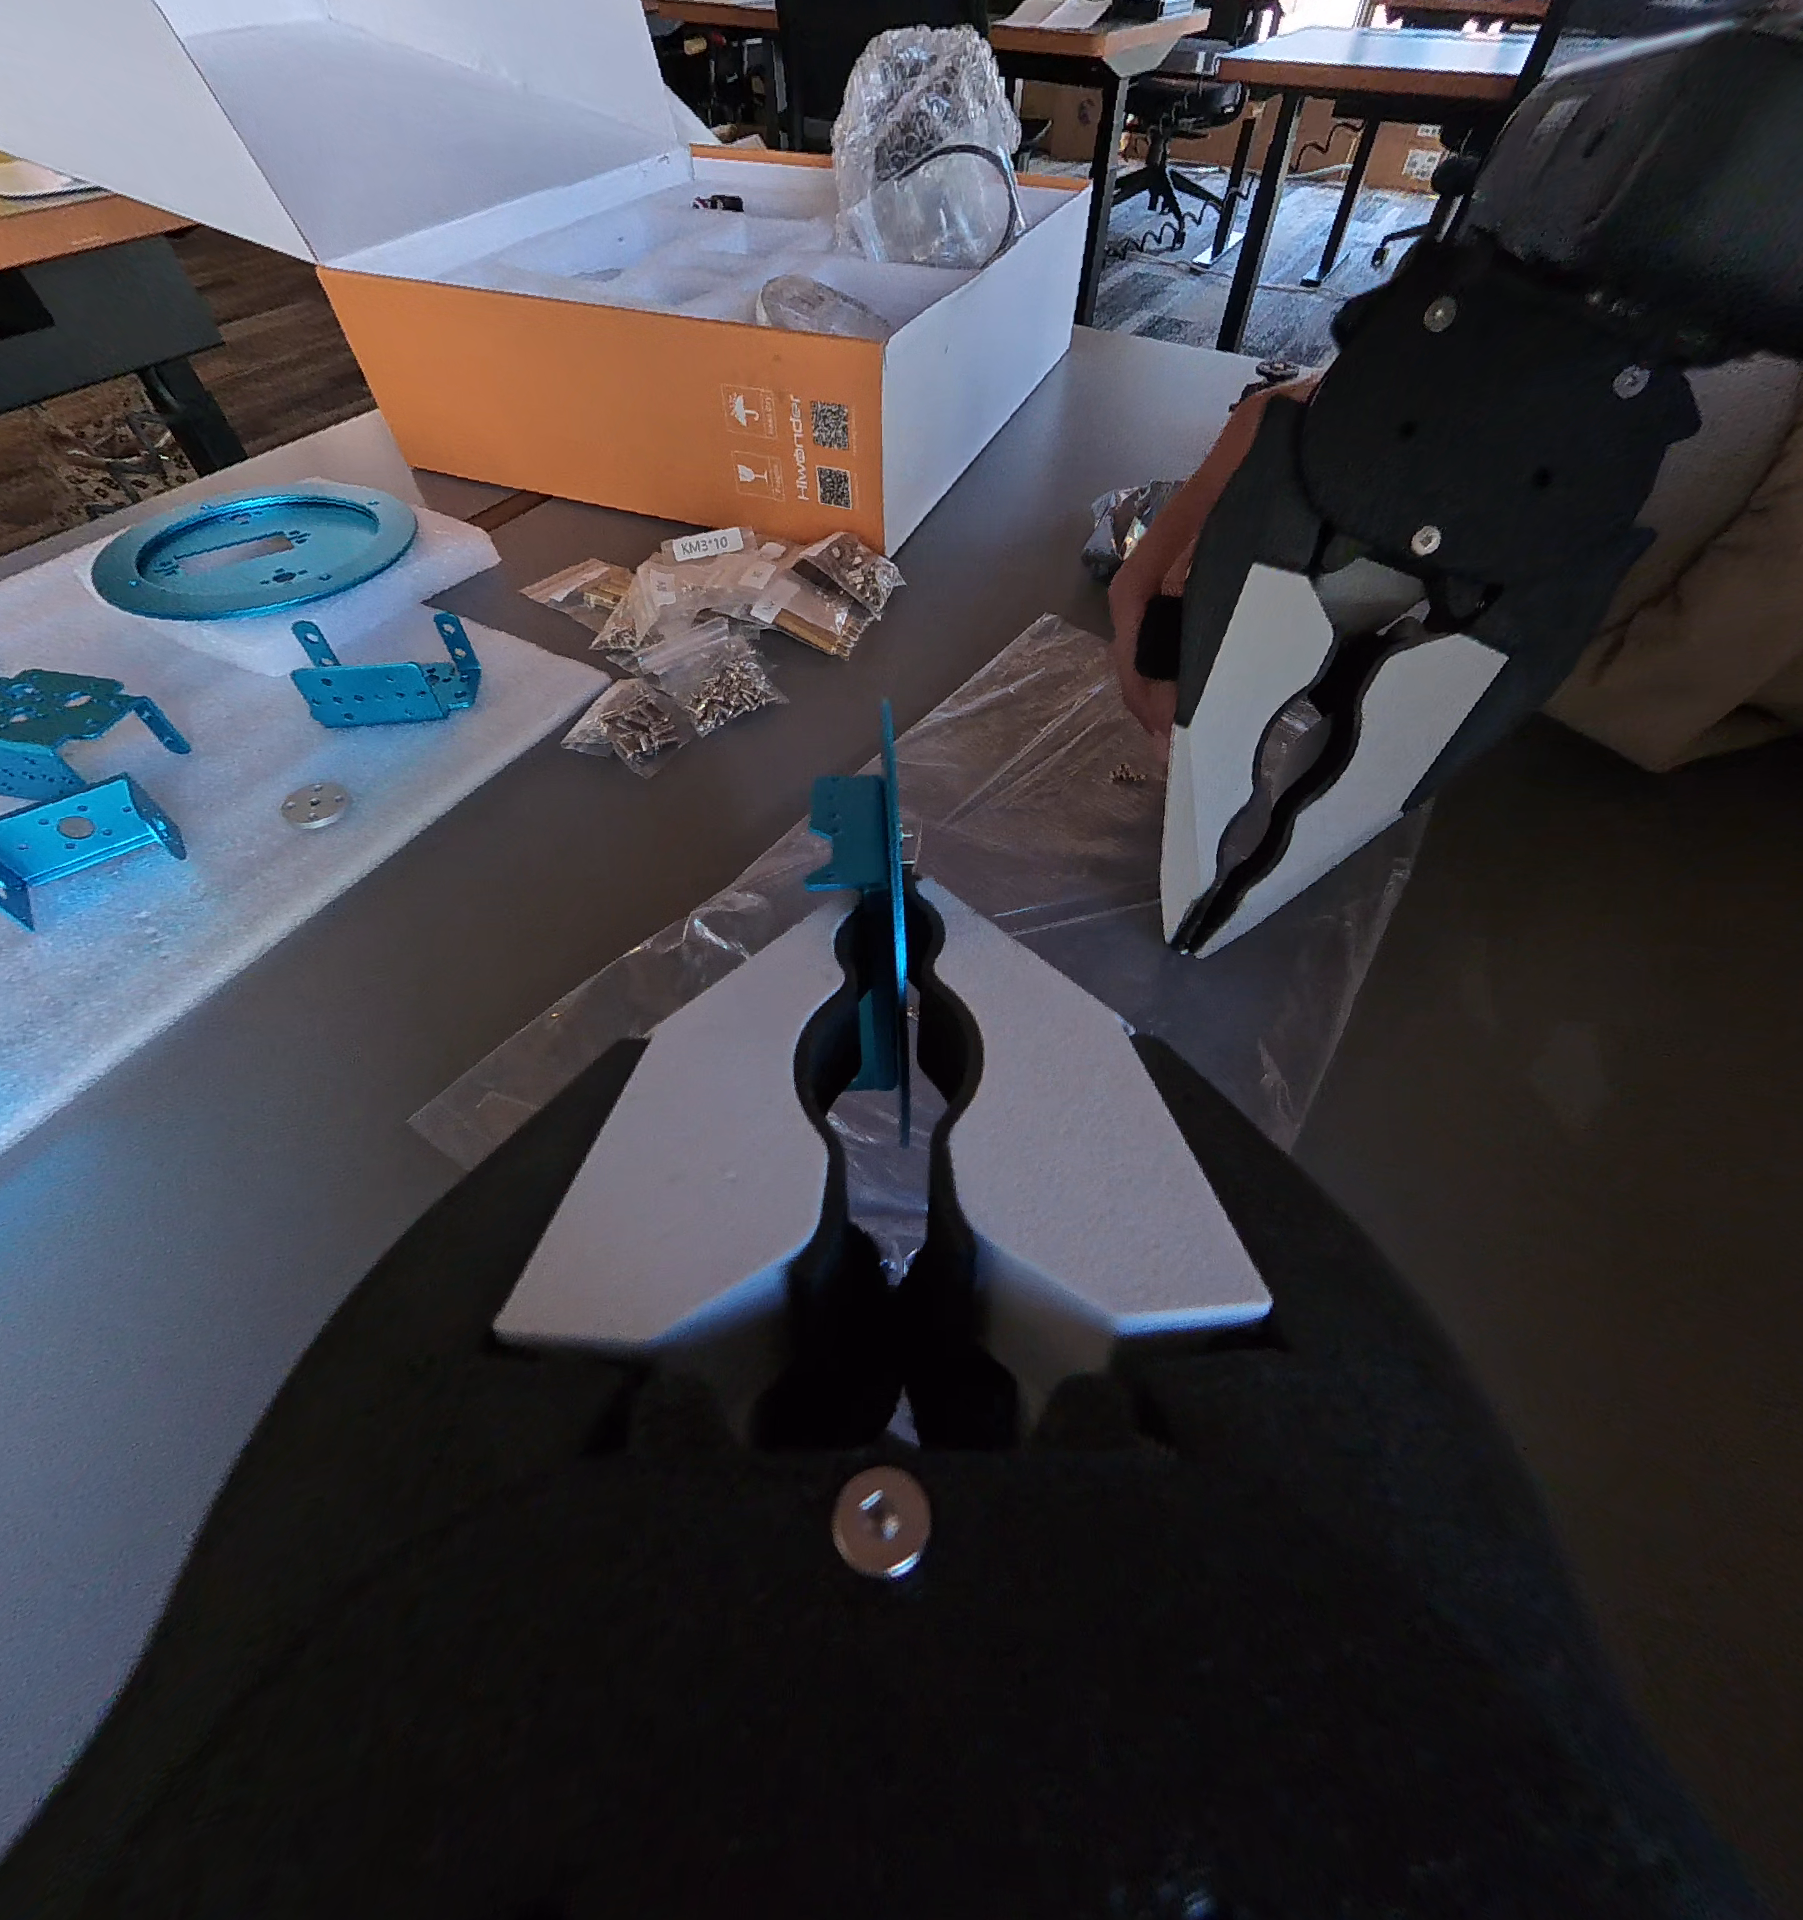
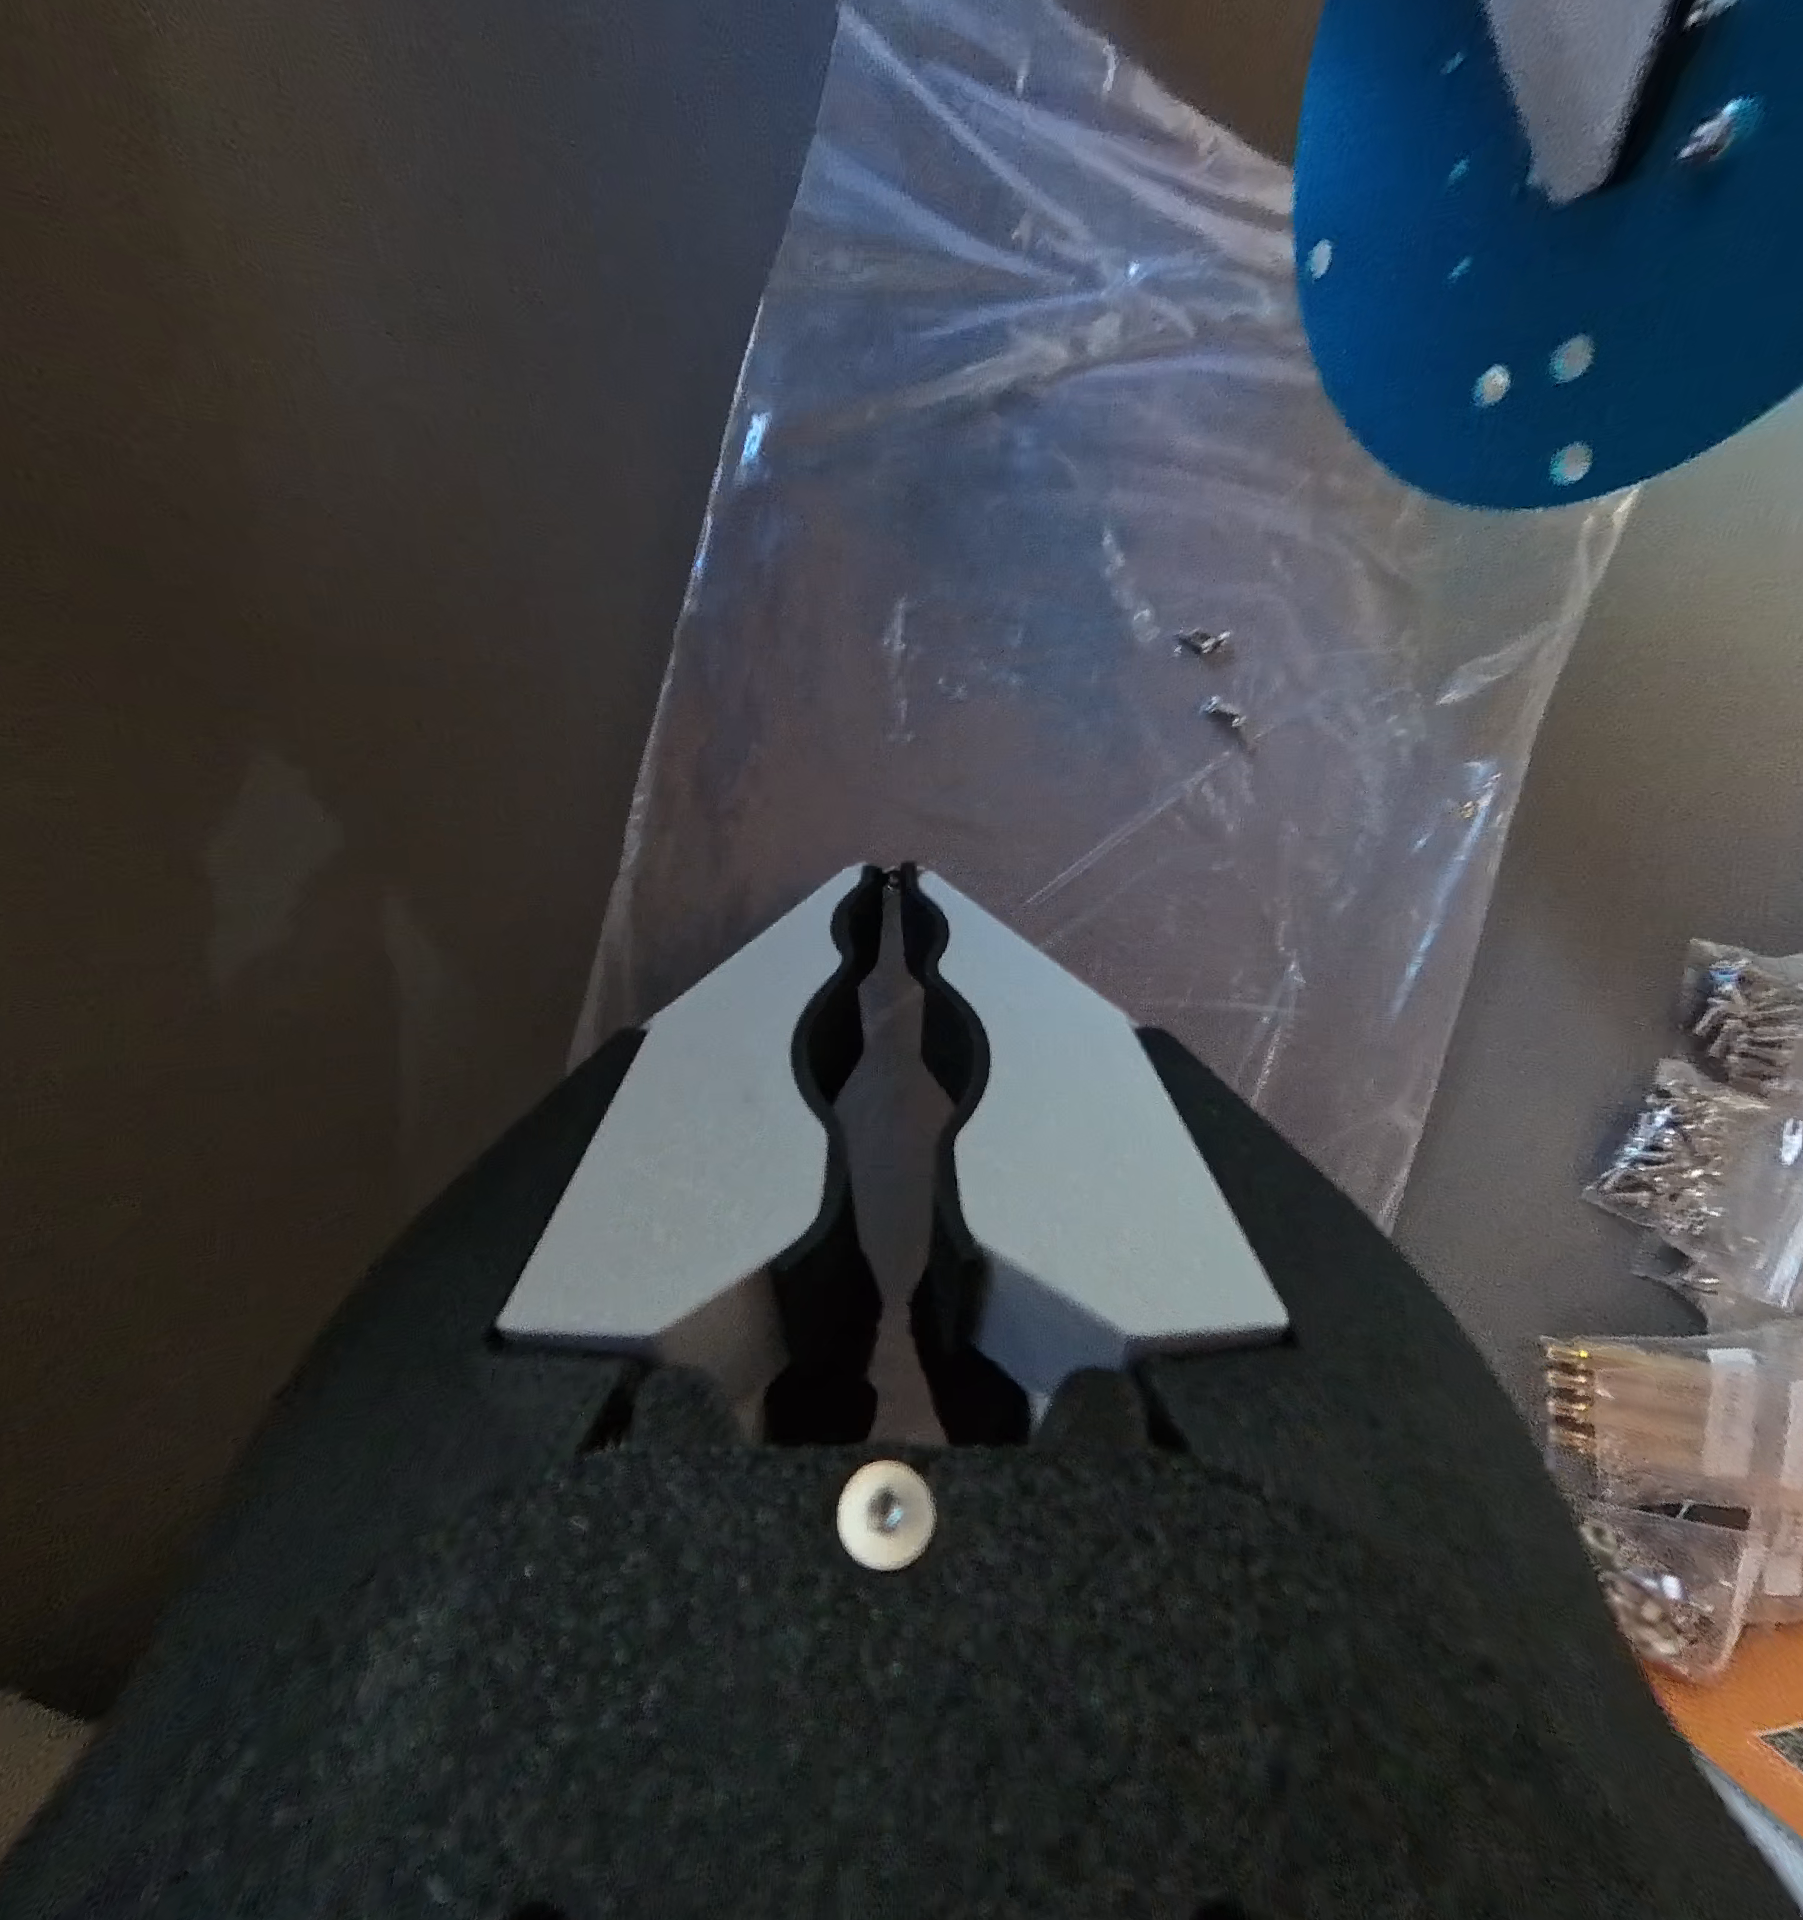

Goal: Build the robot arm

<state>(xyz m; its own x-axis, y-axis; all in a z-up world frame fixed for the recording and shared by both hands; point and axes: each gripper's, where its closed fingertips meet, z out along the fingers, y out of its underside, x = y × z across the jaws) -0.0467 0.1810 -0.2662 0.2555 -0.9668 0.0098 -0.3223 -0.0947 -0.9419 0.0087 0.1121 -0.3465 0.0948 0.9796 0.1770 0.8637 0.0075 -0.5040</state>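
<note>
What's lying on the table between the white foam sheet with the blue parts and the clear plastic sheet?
In the left wrist view, small bags of screws lie between the foam sheet and the clear plastic sheet; nearer the camera that stretch is bare grey table.

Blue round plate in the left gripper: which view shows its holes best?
Right wrist view. The blue plate faces that camera, so its flat face and holes show, though its top is cropped. The left wrist view sees the plate edge-on between the left gripper fingers, only a thin rim and bracket.

We are seeing daylight glaring beyond the fingers, dim shadow nearer them, and wide-angle bending at edges.
</note>
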